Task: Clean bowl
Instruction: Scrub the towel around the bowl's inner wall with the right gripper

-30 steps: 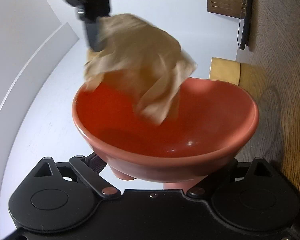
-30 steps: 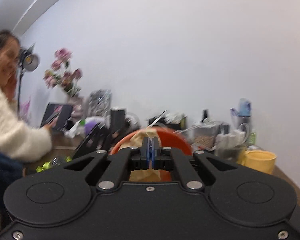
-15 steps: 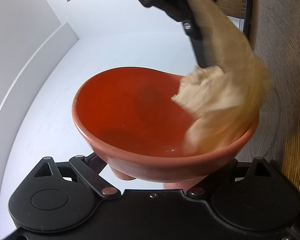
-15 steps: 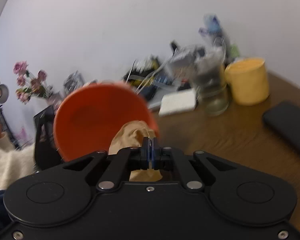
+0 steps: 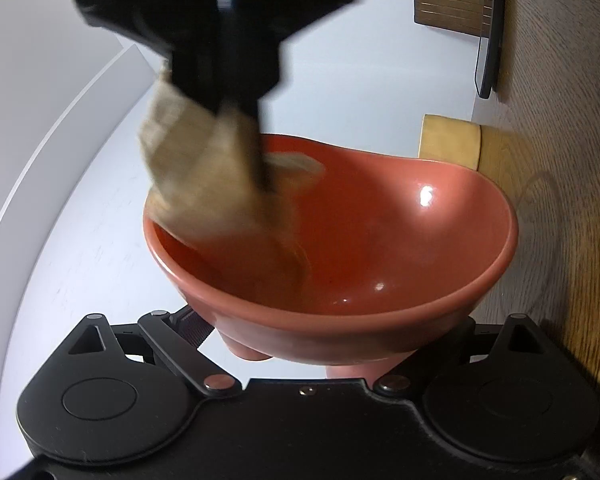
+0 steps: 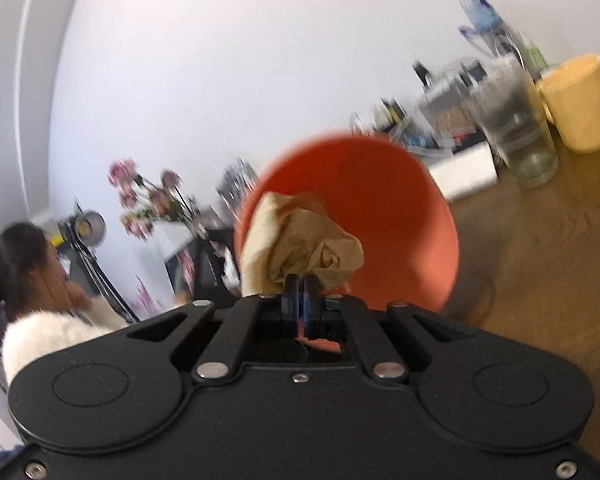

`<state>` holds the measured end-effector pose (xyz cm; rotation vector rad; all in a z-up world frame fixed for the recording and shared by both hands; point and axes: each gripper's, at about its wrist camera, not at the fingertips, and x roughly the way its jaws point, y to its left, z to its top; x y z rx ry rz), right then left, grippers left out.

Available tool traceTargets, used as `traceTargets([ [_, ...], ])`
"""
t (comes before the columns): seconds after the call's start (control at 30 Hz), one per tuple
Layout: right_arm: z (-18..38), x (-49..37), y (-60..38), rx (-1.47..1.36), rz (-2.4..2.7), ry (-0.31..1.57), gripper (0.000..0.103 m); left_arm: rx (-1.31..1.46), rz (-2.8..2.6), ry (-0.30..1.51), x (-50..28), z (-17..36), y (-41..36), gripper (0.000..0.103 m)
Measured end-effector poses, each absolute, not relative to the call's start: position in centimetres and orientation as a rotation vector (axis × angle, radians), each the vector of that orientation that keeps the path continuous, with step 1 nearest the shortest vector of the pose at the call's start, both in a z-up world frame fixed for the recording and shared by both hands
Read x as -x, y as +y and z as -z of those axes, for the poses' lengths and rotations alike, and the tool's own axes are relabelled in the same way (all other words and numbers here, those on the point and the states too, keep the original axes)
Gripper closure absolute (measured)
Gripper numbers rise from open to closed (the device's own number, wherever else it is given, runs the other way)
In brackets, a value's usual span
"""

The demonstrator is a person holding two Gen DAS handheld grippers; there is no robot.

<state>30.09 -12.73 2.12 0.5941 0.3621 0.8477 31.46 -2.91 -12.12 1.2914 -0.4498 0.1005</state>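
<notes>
A red-orange bowl (image 5: 380, 248) is held tilted in the air, clamped by my left gripper (image 5: 312, 344), whose fingers are hidden under the bowl. The bowl also shows in the right wrist view (image 6: 392, 216). My right gripper (image 6: 300, 292) is shut on a crumpled beige paper towel (image 6: 300, 240) and presses it into the bowl's left side. In the left wrist view the right gripper (image 5: 236, 152) comes down from above with the towel (image 5: 204, 184) over the left rim.
A wooden table (image 6: 540, 248) lies below. On it stand a yellow cup (image 6: 580, 104), a clear glass (image 6: 516, 128), a white pad (image 6: 464, 172) and clutter along the wall. A dark phone (image 5: 488, 28) lies on the table. A person in white (image 6: 40, 304) sits at left.
The right gripper has swept the towel from the bowl's right side back across to its left side. The bowl stays clamped in the left gripper.
</notes>
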Motion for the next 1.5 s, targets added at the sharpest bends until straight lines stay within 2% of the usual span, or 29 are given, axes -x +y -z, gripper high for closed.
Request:
traceTargets([
  [0.3, -3.1, -31.1, -16.5, -0.76, -0.713, 0.312, 0.101, -1.291, -0.1, -0.45, -31.5, 12.2, -2.9, 0.011],
  [0.4, -1.7, -32.1, -17.5, -0.765, -0.585, 0.4, 0.101, -1.291, -0.1, -0.45, -31.5, 12.1, -2.9, 0.011],
  [0.67, 3.5, -34.7, -17.3, -0.997, -0.506, 0.733, 0.101, -1.291, -0.1, -0.45, -31.5, 12.2, -3.0, 0.011],
  [0.87, 5.1, -34.0, -15.4, -1.061, -0.599, 0.832, 0.101, -1.291, -0.1, -0.45, -31.5, 12.2, -3.0, 0.011],
  [1.07, 3.3, -32.5, -13.0, -1.045, -0.71, 0.804, 0.101, -1.291, -0.101, -0.45, -31.4, 12.3, -3.0, 0.011],
  [1.5, -3.2, -32.7, -15.5, -1.0, -0.615, 0.519, 0.101, -1.291, -0.101, -0.45, -31.3, 12.3, -3.0, 0.011],
])
